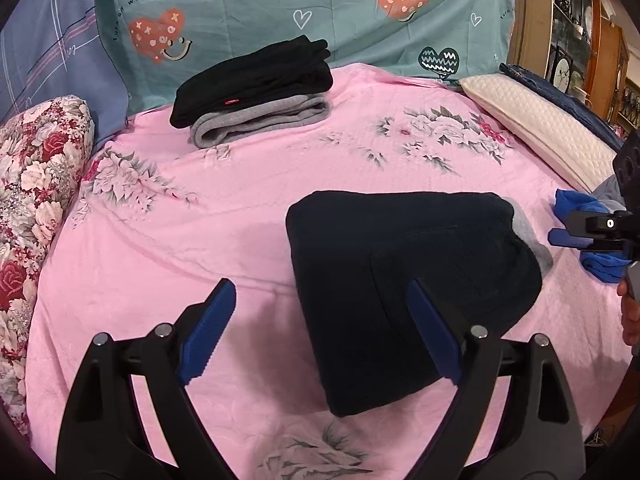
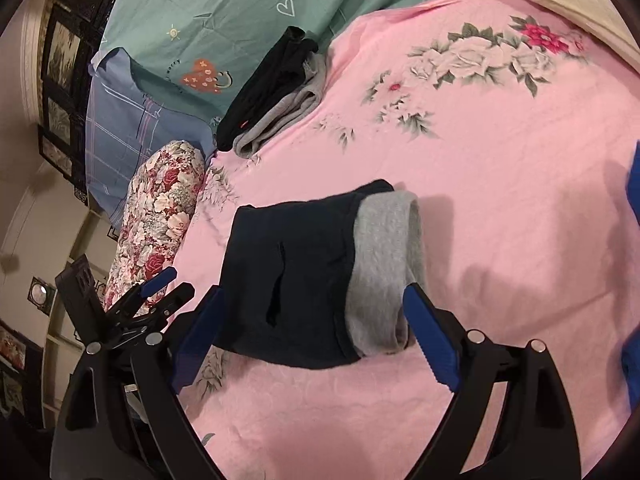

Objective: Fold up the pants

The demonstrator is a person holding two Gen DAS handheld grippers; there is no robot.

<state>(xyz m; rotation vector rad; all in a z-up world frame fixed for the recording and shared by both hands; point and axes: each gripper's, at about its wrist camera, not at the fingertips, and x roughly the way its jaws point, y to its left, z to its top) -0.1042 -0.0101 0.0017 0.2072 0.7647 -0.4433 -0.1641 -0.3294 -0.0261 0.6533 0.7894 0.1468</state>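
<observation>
On pink sheet (image 1: 160,248) | folded pants (image 1: 400,280) edges free | both grippers (image 1: 320,332) (image 2: 312,336) spread, empty

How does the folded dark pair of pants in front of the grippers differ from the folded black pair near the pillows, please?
The dark pants lie directly on the pink sheet, close to the grippers; the black pants sit on top of a grey folded garment, far back. The dark pants show grey lining; the black pants carry a small red tag. Both are folded.
</observation>
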